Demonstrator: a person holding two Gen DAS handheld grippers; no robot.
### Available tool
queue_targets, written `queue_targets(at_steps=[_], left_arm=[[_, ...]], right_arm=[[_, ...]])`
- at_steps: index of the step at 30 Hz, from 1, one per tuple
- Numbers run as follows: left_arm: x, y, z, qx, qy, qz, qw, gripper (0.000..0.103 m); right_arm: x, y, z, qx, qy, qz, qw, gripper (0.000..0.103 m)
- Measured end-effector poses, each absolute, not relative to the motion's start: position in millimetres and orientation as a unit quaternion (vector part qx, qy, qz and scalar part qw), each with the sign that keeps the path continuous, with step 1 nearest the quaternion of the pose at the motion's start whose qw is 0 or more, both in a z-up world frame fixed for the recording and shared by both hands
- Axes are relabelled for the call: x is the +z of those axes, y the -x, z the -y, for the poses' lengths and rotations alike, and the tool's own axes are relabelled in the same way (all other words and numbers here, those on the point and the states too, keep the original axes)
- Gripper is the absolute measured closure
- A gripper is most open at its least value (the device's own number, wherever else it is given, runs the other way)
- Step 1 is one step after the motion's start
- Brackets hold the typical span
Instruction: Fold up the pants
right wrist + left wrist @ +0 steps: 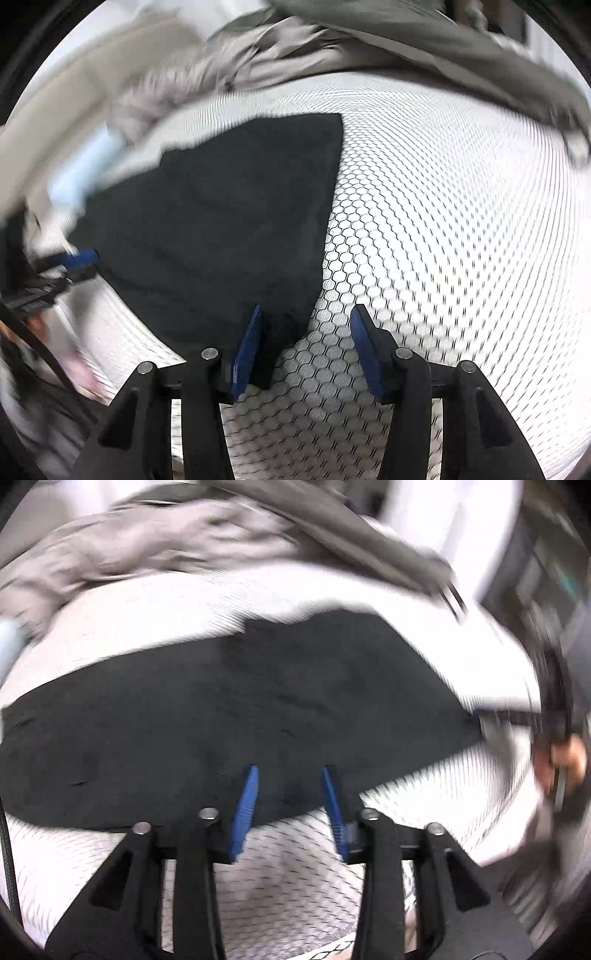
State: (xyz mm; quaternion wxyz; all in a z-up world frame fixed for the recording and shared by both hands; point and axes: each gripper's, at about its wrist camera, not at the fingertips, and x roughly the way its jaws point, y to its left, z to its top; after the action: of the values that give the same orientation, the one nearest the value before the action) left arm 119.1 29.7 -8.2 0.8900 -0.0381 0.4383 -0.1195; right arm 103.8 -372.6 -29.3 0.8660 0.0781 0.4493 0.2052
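Left fingers [290, 805]: parted, grasping nothing; the blue pads hang over the near edge of the pants [229, 716], with black cloth showing through the gap.
Right fingers [306, 347]: parted too, holding nothing; the left pad sits over the near corner of the pants [221, 229], the right pad over bare sheet.
Pants: black, already folded into a flat block, lying on the bed's honeycomb-print sheet [443, 240]; grey bedding [258, 55] is bunched behind it, apart from the block.
Step in hand: by my reading you have let go after a fold and are pulling both hands clear.
How to do it well: keep both pairs of fingers wide until they are past the hem, so no pad drags the top layer. Lift away rather than sliding across the cloth. Check that the edges line up before you choose the next grip; the far right corner looks square, while the near corner is hidden by your right fingers.
Count: one pair of pants; two grippers; one sheet; one heap of grey bedding. The pale blue blur [85, 166] at the left is too smeared to name.
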Motion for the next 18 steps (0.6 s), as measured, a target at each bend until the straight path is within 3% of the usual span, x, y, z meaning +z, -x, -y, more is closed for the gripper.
queue_targets(at_steps=[1,6,8,9,13,18], left_arm=[[0.3,-118.2,-48.9,-0.095,0.071,-0.426,0.897,0.055],[7.3,-115.9,-119.9,0.005,0.172,-0.408,0.896,0.054],[2.3,-107.3,-142.1,0.038,0.185,-0.408,0.893,0.054],[-2.1,-98.1,-155.1,0.05,0.196,-0.406,0.891,0.054],[-26.8,-76.6,-188.7,0.074,0.231,-0.424,0.872,0.054],[-47.6,-73.4,-211.8,0.086,0.249,-0.424,0.866,0.054]], right_arm=[[-30.0,-104.5,378.1,0.222,-0.11,-0.449,0.858,0.052],[-55.0,-124.2,380.4,0.247,-0.206,-0.48,0.816,0.056],[-58.6,-137.2,374.4,0.246,-0.219,-0.476,0.816,0.091],[-57.5,-141.6,375.0,0.246,-0.219,-0.471,0.818,0.095],[-24.1,-107.4,364.6,0.261,-0.191,-0.424,0.846,0.097],[-55.1,-103.3,368.4,0.186,-0.121,-0.486,0.845,0.089]])
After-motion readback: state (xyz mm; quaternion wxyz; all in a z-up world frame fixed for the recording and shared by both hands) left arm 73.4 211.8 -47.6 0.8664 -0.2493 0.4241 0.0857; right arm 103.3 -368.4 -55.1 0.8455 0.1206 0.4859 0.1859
